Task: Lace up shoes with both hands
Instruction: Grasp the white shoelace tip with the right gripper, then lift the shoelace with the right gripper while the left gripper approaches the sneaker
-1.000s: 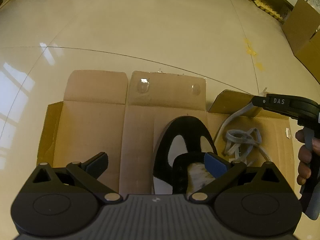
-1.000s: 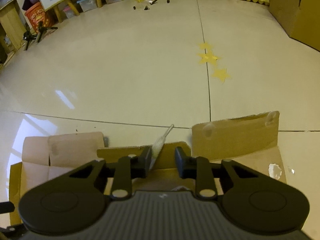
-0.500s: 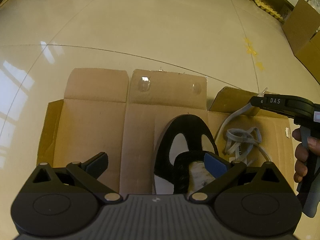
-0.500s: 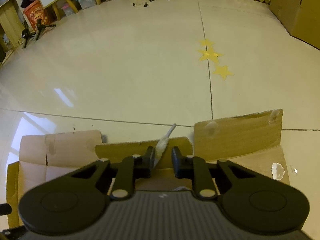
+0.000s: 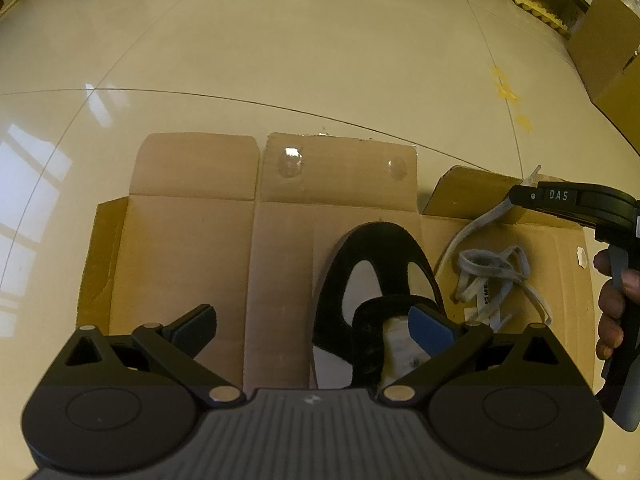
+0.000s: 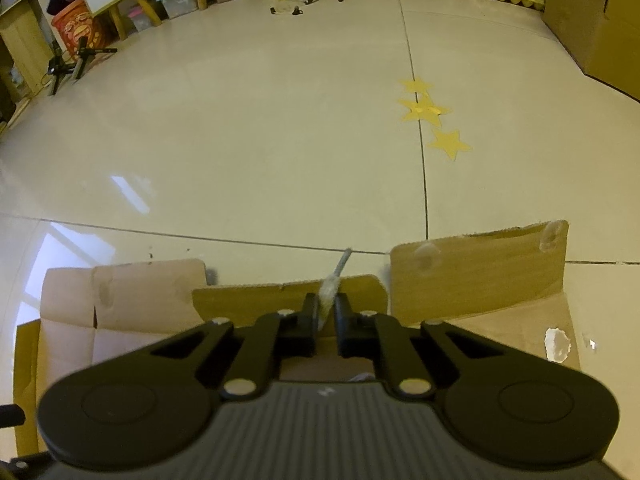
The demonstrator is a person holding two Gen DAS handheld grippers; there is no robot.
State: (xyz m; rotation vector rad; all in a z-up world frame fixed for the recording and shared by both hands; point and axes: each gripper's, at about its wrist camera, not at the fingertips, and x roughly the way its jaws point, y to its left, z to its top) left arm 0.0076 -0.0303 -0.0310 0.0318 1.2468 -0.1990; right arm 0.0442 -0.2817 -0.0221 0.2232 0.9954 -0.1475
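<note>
- A flattened brown cardboard box lies open on a glossy cream tiled floor.
- A black-and-white low shoe rests on the cardboard, toe pointing away from the left camera.
- The left hand-held gripper points steeply down over the shoe, its jaws spread wide; the blue-padded right finger sits at the shoe's opening, whether touching it is unclear.
- A grey flat shoelace lies in a loose tangle on the cardboard just right of the shoe — one strand rises to the right hand-held gripper.
- That gripper's jaws are closing on the lace's end, with the stiff tip poking out beyond them.
- A person's hand grips its handle at the right edge.
- Three yellow paper stars are stuck on the floor beyond.
</note>
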